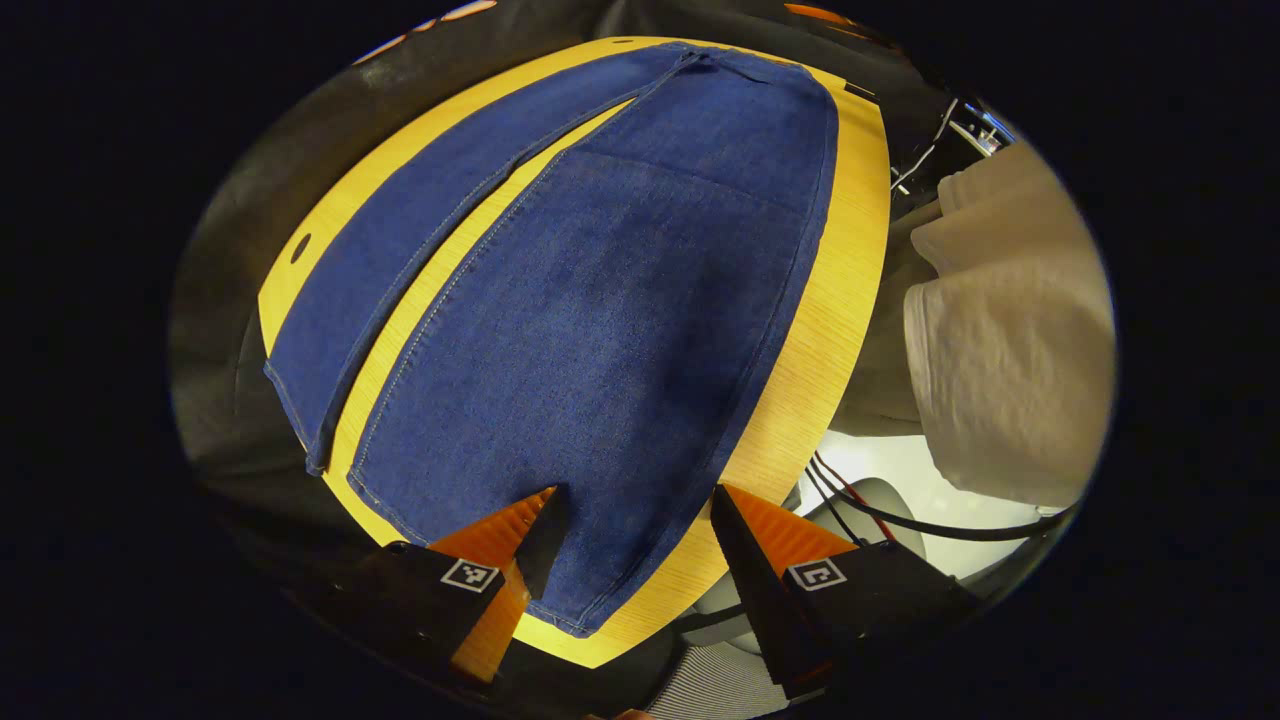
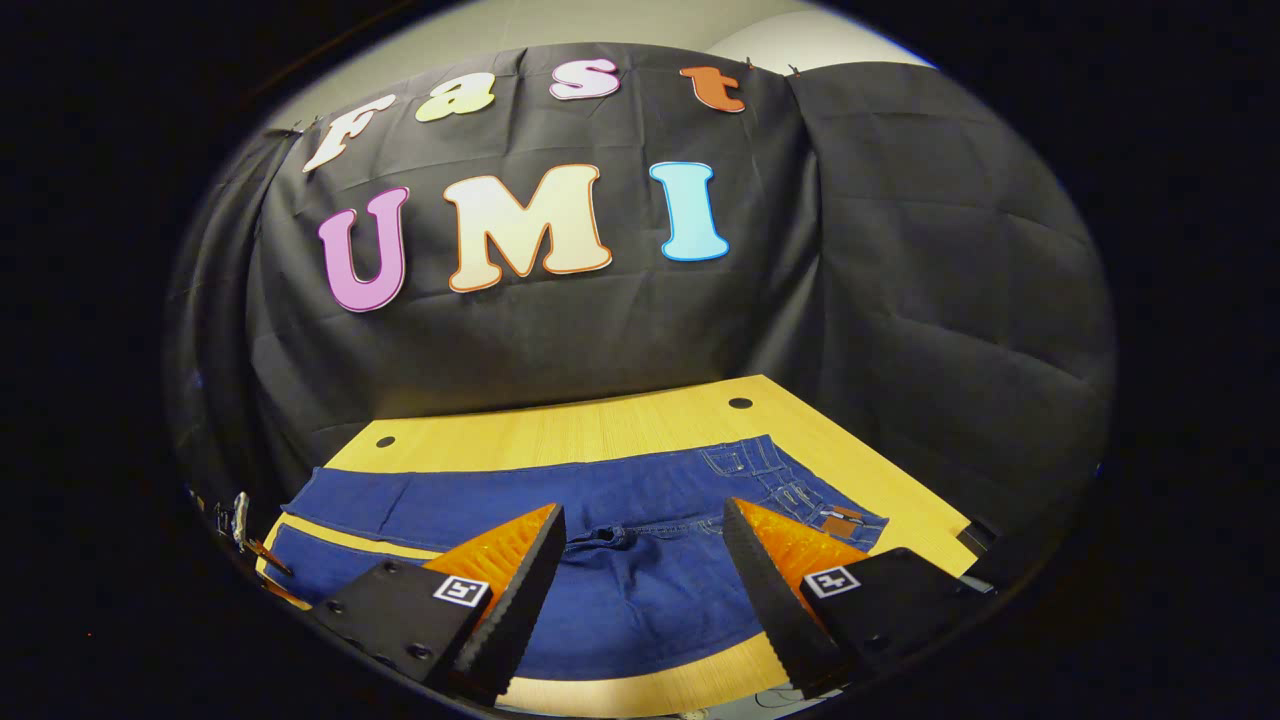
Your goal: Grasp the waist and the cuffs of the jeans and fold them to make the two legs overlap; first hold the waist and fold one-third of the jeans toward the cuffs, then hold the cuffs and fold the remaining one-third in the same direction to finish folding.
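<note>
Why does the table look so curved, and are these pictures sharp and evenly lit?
Left gripper view: the fisheye lens bows the table edges and stretches the jeans; denim weave sharp, light even, a sleeve is bright but not glaring. Right gripper view: table edge bends too; the jeans are sharp and the cloth wall is dim with soft folds.

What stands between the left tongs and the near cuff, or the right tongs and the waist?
Nothing visible. The left tongs hang open over the near leg's cuff of the jeans; the right tongs hang open over the waist.
</note>
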